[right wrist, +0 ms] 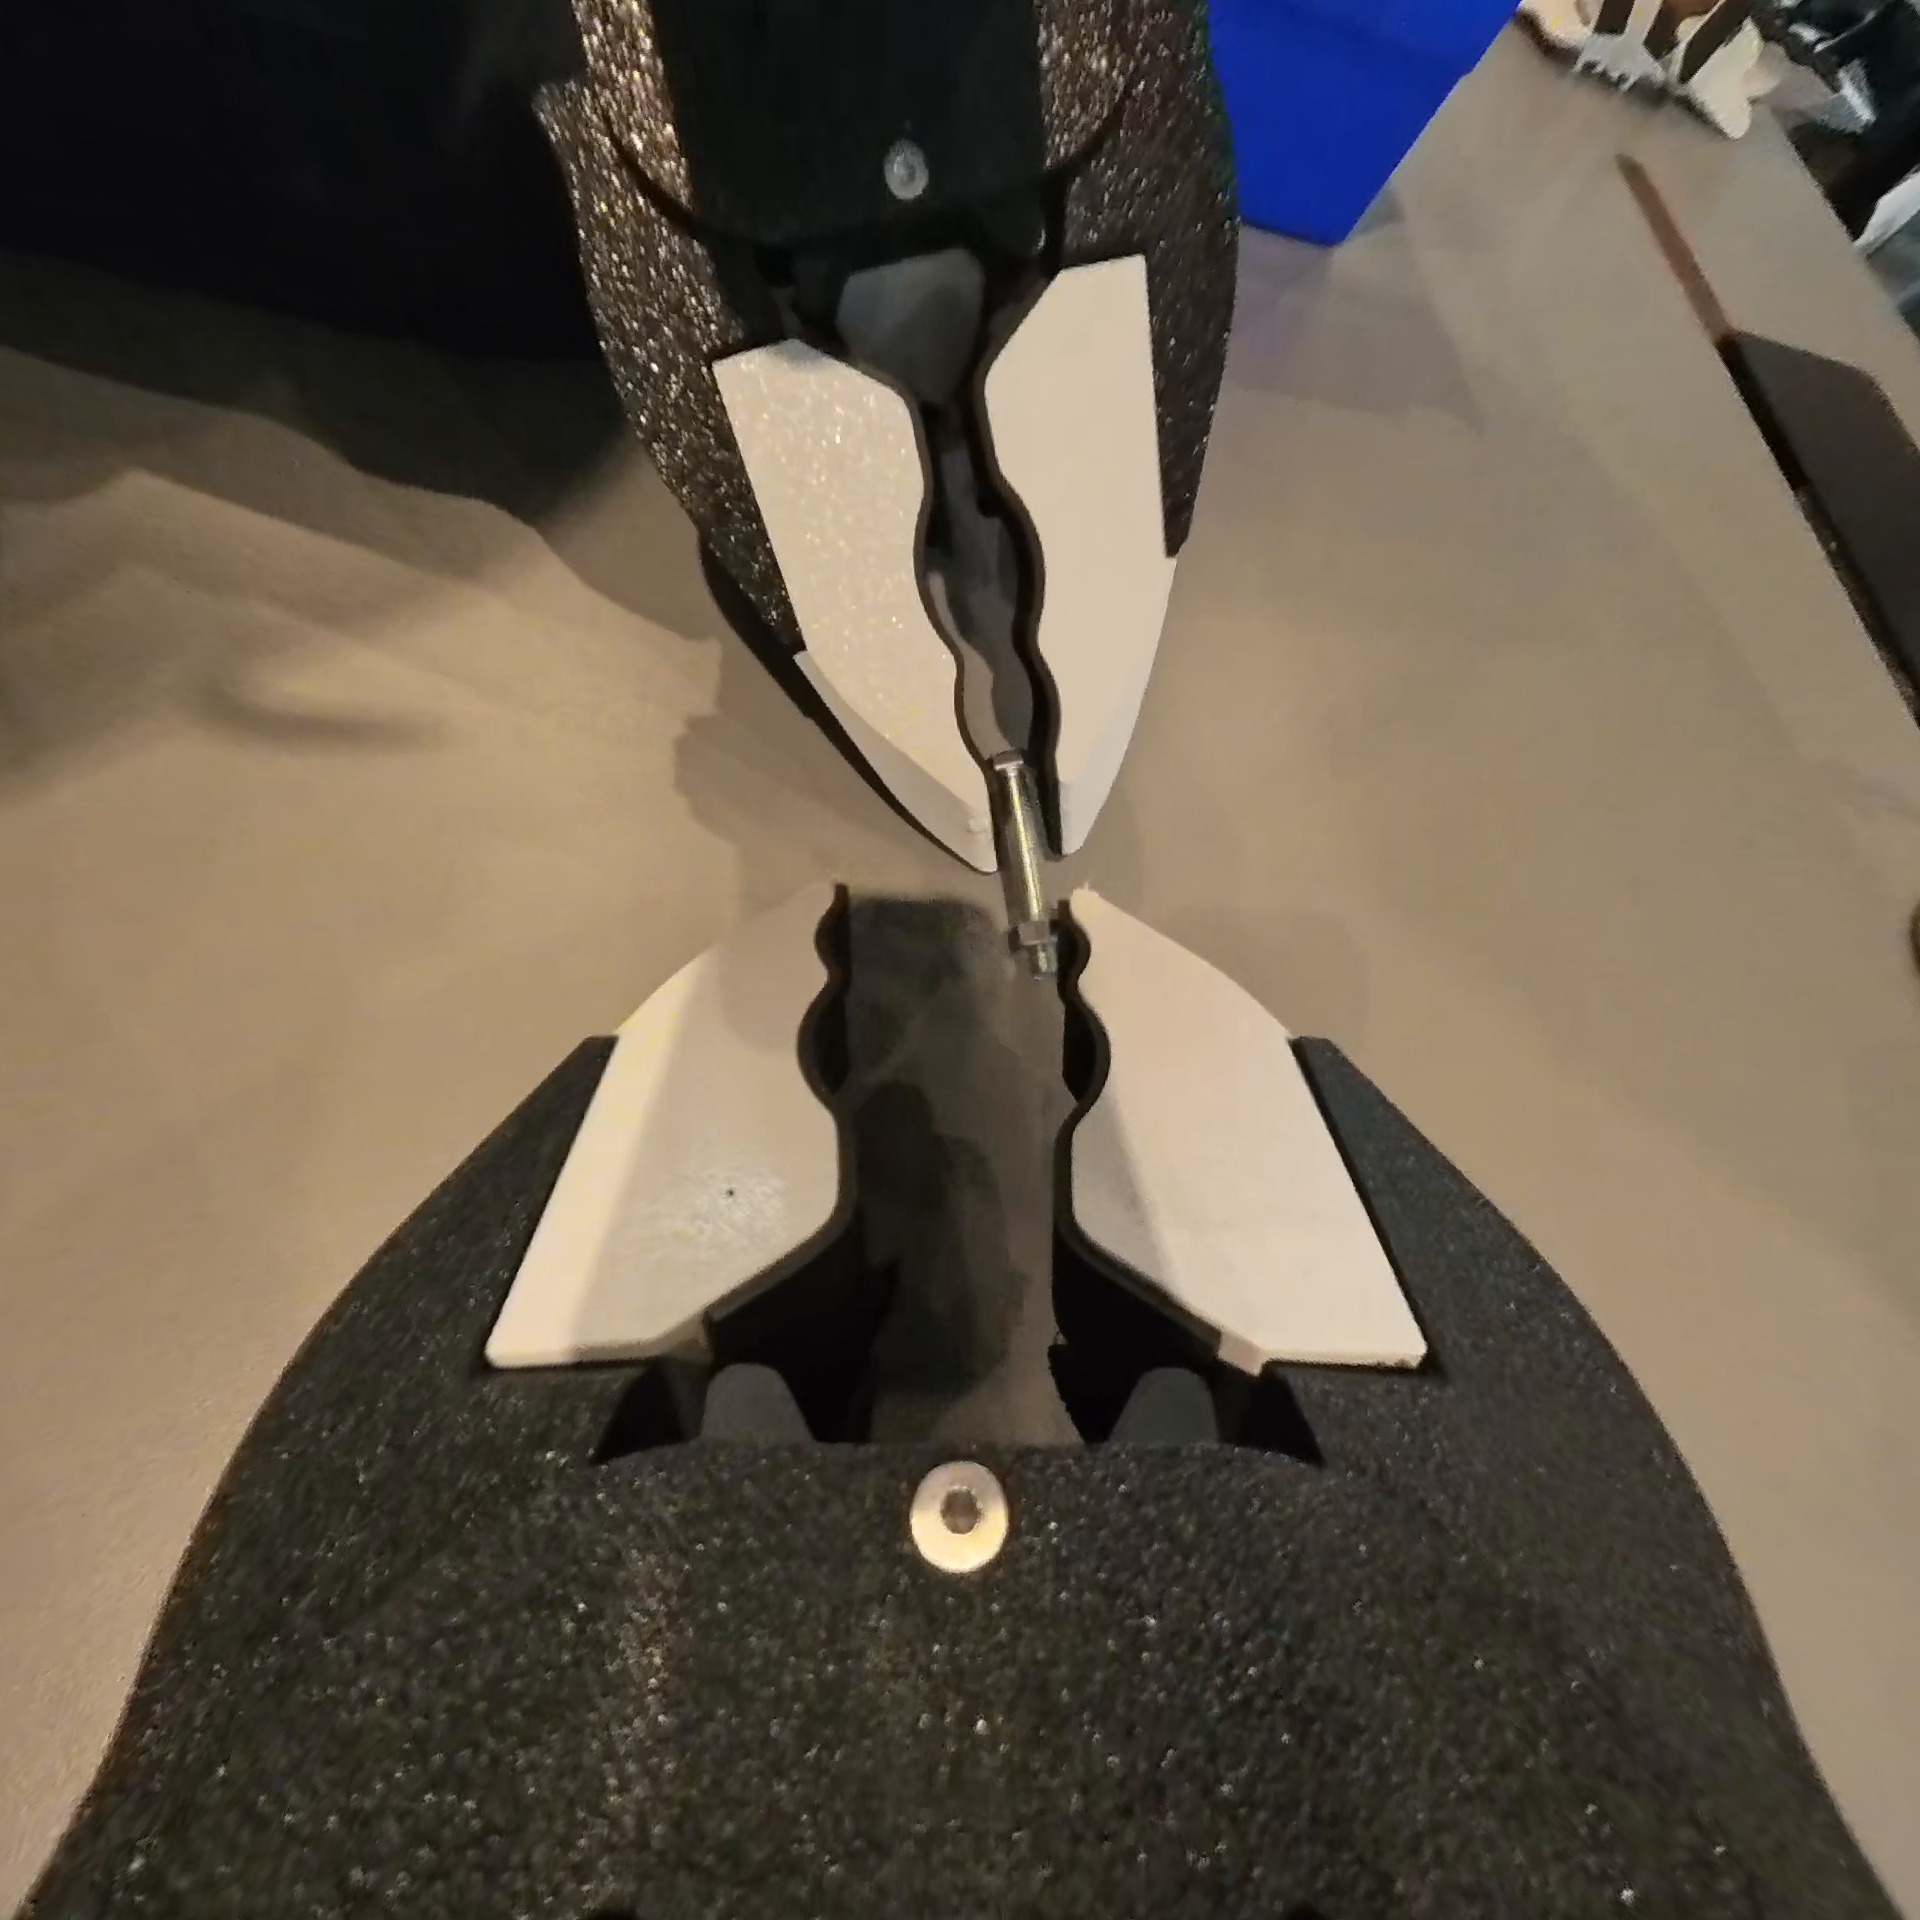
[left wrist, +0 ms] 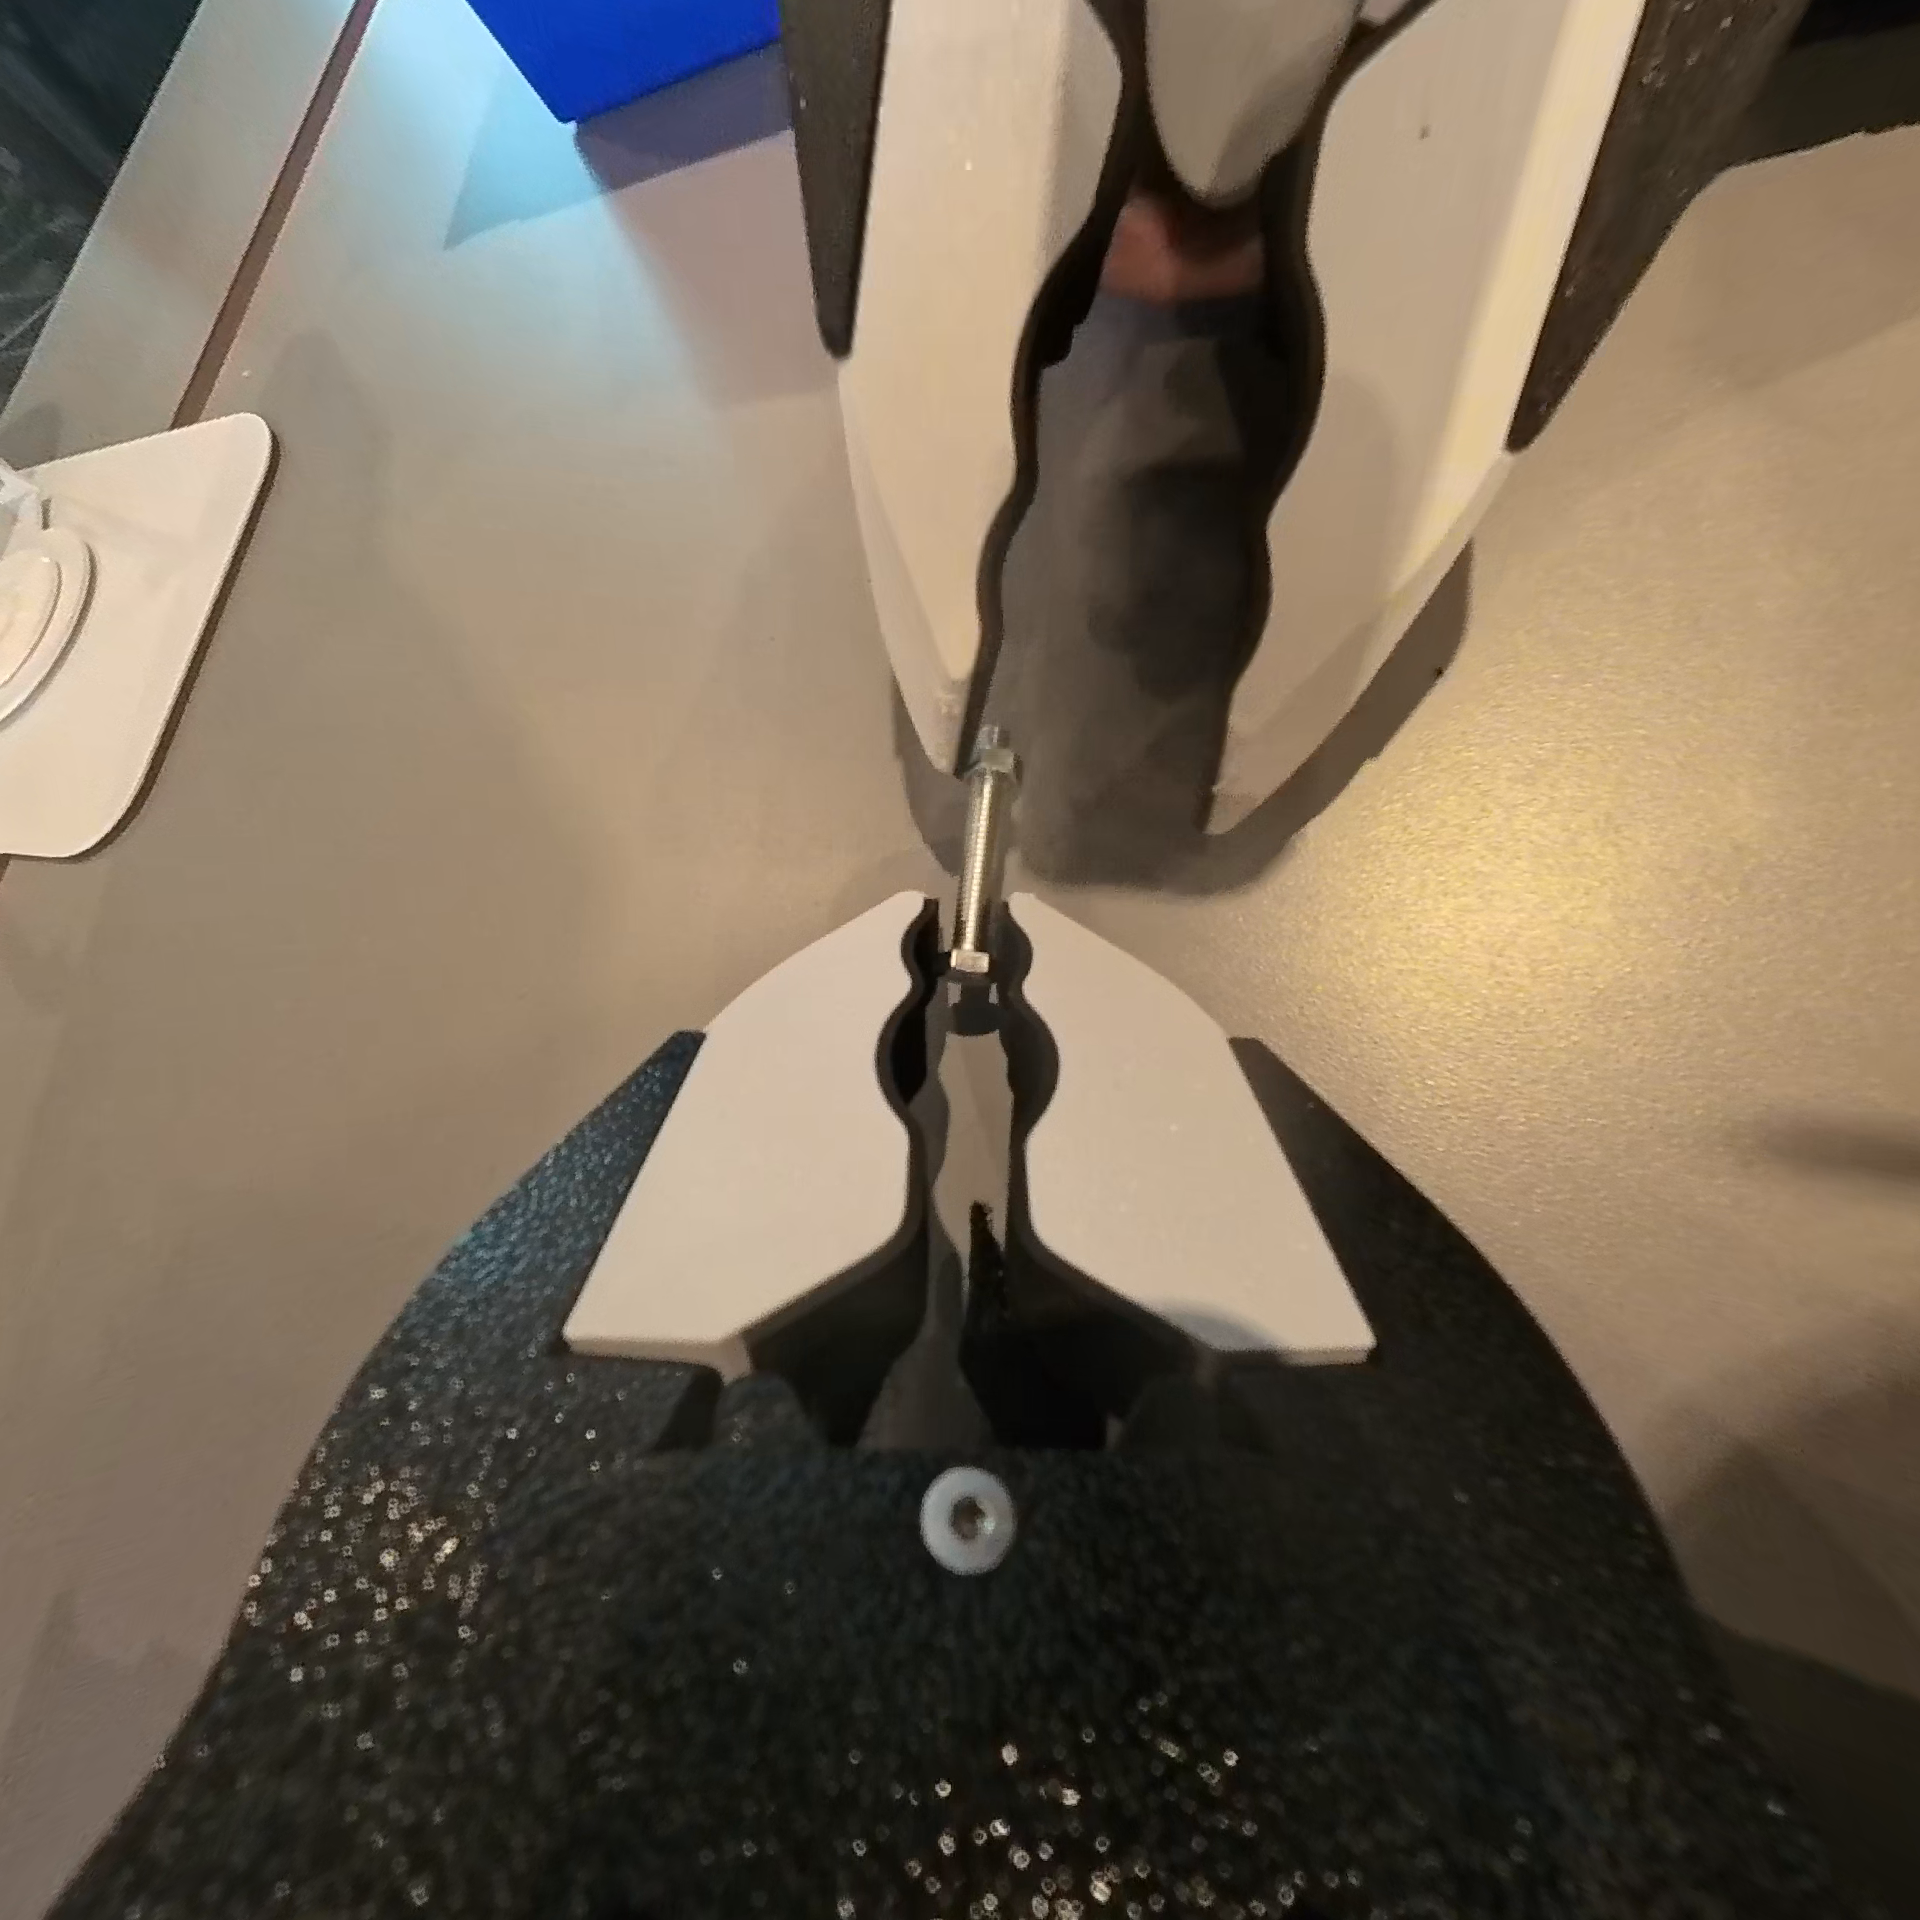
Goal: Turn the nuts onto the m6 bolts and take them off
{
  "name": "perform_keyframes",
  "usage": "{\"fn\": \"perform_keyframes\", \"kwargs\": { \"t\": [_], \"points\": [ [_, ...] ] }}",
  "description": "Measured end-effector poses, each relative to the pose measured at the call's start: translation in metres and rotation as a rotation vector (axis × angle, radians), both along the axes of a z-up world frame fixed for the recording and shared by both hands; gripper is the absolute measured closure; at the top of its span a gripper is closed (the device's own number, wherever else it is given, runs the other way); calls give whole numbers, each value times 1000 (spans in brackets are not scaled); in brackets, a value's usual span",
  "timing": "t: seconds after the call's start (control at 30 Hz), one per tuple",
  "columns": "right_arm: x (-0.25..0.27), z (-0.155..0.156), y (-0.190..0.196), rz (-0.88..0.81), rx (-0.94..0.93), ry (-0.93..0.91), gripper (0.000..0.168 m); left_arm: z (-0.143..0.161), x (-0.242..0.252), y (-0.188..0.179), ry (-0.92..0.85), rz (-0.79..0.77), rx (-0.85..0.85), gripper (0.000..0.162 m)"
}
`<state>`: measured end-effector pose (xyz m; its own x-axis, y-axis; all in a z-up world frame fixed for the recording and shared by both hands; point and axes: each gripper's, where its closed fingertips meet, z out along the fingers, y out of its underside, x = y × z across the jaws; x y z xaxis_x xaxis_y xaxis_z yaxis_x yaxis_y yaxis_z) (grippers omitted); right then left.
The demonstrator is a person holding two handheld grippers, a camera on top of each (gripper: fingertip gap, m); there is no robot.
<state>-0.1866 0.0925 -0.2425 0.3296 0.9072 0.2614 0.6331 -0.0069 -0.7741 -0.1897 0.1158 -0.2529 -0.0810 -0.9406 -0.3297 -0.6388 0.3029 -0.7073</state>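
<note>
My left gripper (left wrist: 971,914) is shut on the head end of a silver M6 bolt (left wrist: 980,862), which sticks out forward above the grey table (left wrist: 468,935). A small nut (left wrist: 994,774) sits on the thread near the bolt's far tip. My right gripper (left wrist: 1086,769) faces it from the opposite side with its jaws wide open, and one finger (left wrist: 914,520) lies close beside the nut. In the right wrist view, the right gripper (right wrist: 956,904) is open and empty. The nut (right wrist: 1031,940) sits next to its right finger (right wrist: 1174,1091), and the left gripper (right wrist: 1023,852) holds the bolt (right wrist: 1018,831).
A blue bin (left wrist: 644,52) stands at the back of the table and also shows in the right wrist view (right wrist: 1340,104). A white square base (left wrist: 135,623) holding a clear object sits at the left. A dark flat plate (right wrist: 1849,457) lies at the far right. Less than 4 cm separates the two grippers' tips.
</note>
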Motion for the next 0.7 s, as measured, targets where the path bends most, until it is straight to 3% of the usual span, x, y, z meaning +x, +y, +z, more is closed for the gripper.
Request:
{"fn": "perform_keyframes", "kwargs": {
  "t": [0.03, 0.1, 0.13, 0.43, 0.7],
  "points": [
    [0, 0, -1, 7, -7, 2, 133, 0, 0, 0, 0, 0, 0, 152],
    [-2, 1, -9, 49, -45, 13, 157, 0, 0, 0, 0, 1, -2, 152],
    [-2, 3, -9, 49, -46, 21, 157, 0, 0, 0, -1, 1, -4, 152],
    [0, 5, 2, -3, 38, 10, 133, 0, 0, 0, -2, -1, -4, 152],
    [1, 1, 2, -7, 16, 0, 134, -1, 0, -1, -3, -2, -8, 152]
  ]
}}
